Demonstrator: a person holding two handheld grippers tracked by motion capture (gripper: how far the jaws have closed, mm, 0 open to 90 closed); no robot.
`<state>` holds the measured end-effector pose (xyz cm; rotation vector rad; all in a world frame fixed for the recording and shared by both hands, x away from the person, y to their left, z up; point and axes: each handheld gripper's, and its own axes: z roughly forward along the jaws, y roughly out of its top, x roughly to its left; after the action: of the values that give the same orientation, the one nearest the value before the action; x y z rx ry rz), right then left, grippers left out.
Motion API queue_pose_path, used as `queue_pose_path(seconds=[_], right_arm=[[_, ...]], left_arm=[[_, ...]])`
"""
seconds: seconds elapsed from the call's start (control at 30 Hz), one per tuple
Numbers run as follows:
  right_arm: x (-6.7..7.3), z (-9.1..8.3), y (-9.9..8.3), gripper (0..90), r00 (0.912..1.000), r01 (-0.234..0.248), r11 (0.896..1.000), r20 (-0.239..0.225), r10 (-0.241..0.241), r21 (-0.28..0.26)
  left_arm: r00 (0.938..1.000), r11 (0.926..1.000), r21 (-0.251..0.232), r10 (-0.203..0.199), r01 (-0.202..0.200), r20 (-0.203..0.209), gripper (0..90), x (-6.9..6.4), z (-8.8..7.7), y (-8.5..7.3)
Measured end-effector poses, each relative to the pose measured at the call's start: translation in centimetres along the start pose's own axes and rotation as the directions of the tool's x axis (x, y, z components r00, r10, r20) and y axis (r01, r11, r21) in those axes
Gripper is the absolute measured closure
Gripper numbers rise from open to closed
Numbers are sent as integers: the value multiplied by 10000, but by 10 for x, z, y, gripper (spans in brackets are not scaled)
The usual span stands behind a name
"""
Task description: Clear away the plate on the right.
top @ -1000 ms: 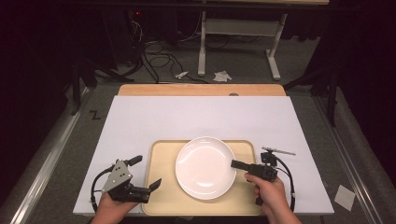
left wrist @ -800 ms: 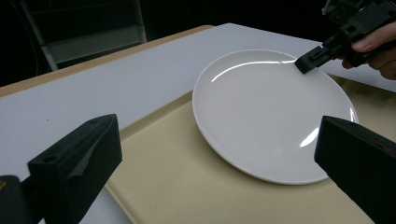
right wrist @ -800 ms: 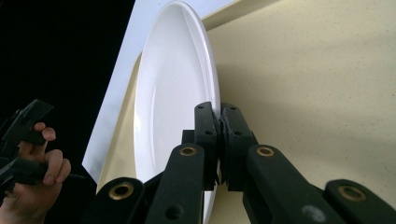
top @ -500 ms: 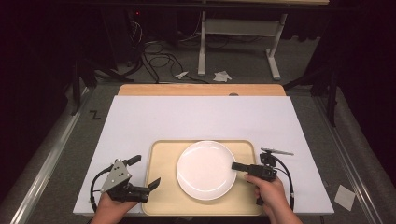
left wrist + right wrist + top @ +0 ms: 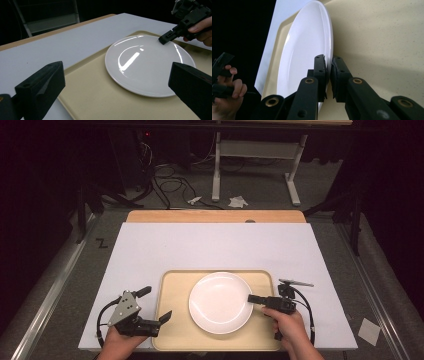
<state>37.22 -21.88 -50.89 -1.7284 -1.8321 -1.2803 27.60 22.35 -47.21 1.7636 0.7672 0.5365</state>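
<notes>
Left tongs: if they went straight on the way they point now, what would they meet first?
Probably the white plate on the tan tray. The left tongs are open at the tray's left edge, aimed at the plate. Depth is unclear; if they travel low, the tray surface might come first.

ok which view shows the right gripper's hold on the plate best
The right gripper view: its jaws close on the plate rim. The high view shows the right gripper at the rim from above; the left gripper view shows it small, far off.
</notes>
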Motion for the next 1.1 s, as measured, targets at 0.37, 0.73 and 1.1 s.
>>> queue_pose_path(seconds=[0.37, 0.73, 1.1], right_arm=[[-2, 3, -1, 838, 9987, -33, 9996, 503, 18, 294], [-1, 5, -1, 685, 9990, 88, 9992, 432, -105, 397], [9, -1, 0, 552, 9850, 1444, 9892, 919, -1463, 268]], left_arm=[[10000, 10000, 31, -2, 2, 49, 17, 0, 1, 0], [10000, 10000, 47, 2, -2, 76, 17, 0, 1, 0], [10000, 10000, 54, 1, -1, 91, 17, 0, 0, 0]])
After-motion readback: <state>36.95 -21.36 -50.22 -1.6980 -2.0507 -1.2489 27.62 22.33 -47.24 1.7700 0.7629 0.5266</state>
